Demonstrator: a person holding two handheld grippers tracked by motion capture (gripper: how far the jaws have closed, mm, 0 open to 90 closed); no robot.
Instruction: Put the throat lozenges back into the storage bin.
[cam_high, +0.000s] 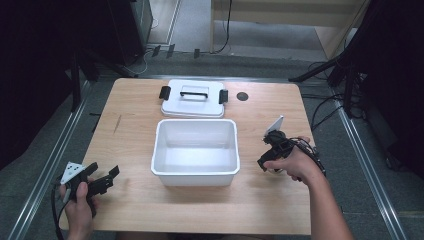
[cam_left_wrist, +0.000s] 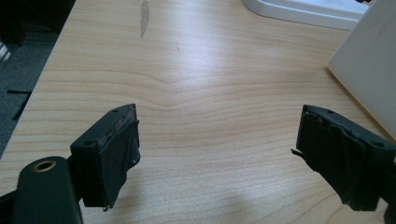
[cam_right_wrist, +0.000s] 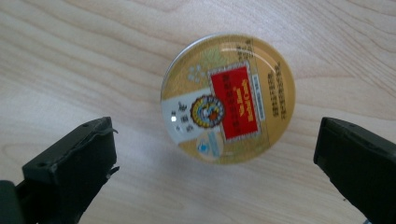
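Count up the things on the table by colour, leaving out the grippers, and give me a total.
White: 2, the open box and its lid
Gold: 1, the round tin
Total: 3

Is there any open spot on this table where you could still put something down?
Yes. The widest bare wood lies left of the white bin, between it and the left gripper. A bare strip runs along the near edge in front of the bin. The bin itself looks empty. It is tighter at the back, where the lid lies, and on the right, where the right gripper hovers over a round tin.
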